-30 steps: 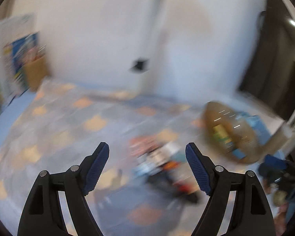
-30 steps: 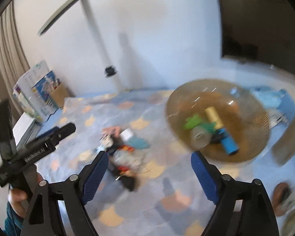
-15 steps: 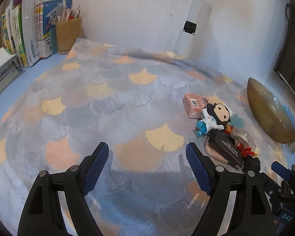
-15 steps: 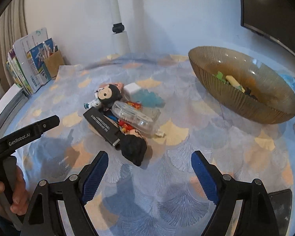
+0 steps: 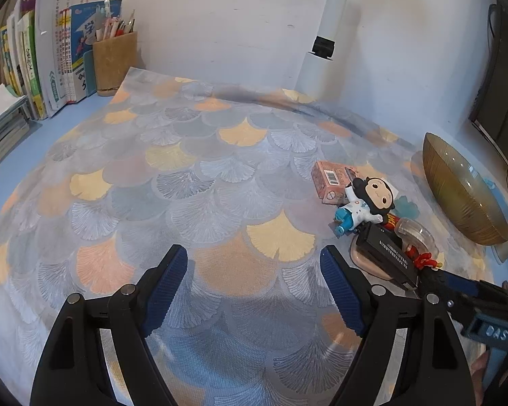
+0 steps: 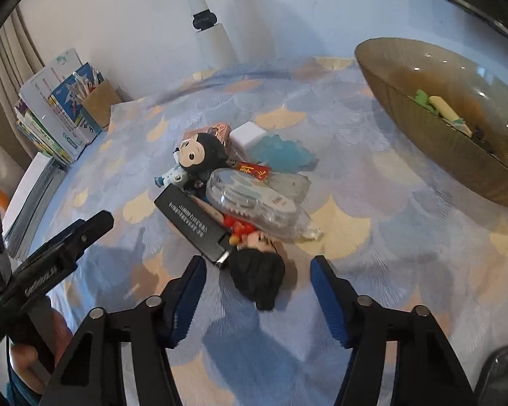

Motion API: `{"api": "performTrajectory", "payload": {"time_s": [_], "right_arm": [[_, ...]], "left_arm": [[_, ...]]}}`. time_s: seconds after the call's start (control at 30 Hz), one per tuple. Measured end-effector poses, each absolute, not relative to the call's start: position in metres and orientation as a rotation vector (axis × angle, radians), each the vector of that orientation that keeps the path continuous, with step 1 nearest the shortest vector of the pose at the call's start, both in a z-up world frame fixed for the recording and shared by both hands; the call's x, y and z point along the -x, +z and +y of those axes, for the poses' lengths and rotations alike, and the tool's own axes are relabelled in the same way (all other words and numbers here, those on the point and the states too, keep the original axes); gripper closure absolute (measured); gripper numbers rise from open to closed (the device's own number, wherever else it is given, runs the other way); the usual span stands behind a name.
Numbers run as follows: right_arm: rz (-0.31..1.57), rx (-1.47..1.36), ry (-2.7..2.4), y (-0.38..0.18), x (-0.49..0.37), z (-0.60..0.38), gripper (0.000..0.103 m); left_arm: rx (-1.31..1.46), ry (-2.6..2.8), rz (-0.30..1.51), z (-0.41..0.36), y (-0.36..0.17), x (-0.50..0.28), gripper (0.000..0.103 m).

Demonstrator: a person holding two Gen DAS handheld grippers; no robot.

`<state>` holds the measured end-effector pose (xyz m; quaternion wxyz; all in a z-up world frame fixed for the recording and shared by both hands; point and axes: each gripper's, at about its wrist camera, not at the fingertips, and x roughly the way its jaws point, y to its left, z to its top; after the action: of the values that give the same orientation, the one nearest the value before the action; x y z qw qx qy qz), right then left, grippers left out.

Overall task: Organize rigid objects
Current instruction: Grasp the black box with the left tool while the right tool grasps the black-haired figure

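Now, left tongs [image 5: 254, 287]: apart, over bare worktop [image 5: 186, 182].
Right tongs [image 6: 255, 299]: apart, flanking the black-haired doll [image 6: 259, 272].
Bowl [image 6: 406, 101]: worktop's right edge.

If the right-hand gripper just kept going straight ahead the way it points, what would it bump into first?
Most likely the black-haired toy figure, lying just ahead between the open jaws of the right gripper. Behind it sit the black rectangular device and the clear plastic case. Depth is hard to judge here.
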<state>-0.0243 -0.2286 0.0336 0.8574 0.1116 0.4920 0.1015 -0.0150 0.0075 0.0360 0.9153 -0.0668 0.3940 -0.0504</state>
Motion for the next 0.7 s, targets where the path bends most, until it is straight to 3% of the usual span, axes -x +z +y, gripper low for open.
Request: {"api": "performTrajectory", "payload": {"time_s": [0.07,0.23,0.43,0.7], "right_arm": [[1.039,-0.246,0.239,0.032,0.022,-0.226,0.057],[1.034,-0.212,0.292,0.035,0.029,-0.210,0.068],[1.027,-0.175,0.419,0.040,0.054,-0.182,0.071],[0.985,-0.162,0.338,0.048,0.083,-0.209,0.071]], "left_arm": [[0.142,-0.112,0.808,0.008,0.036,0.015,0.023],[0.153,-0.130,0.812,0.009,0.036,0.015,0.023],[0.163,-0.164,0.818,0.009,0.036,0.015,0.023],[0.231,-0.275,0.971,0.001,0.028,0.022,0.023]]}}
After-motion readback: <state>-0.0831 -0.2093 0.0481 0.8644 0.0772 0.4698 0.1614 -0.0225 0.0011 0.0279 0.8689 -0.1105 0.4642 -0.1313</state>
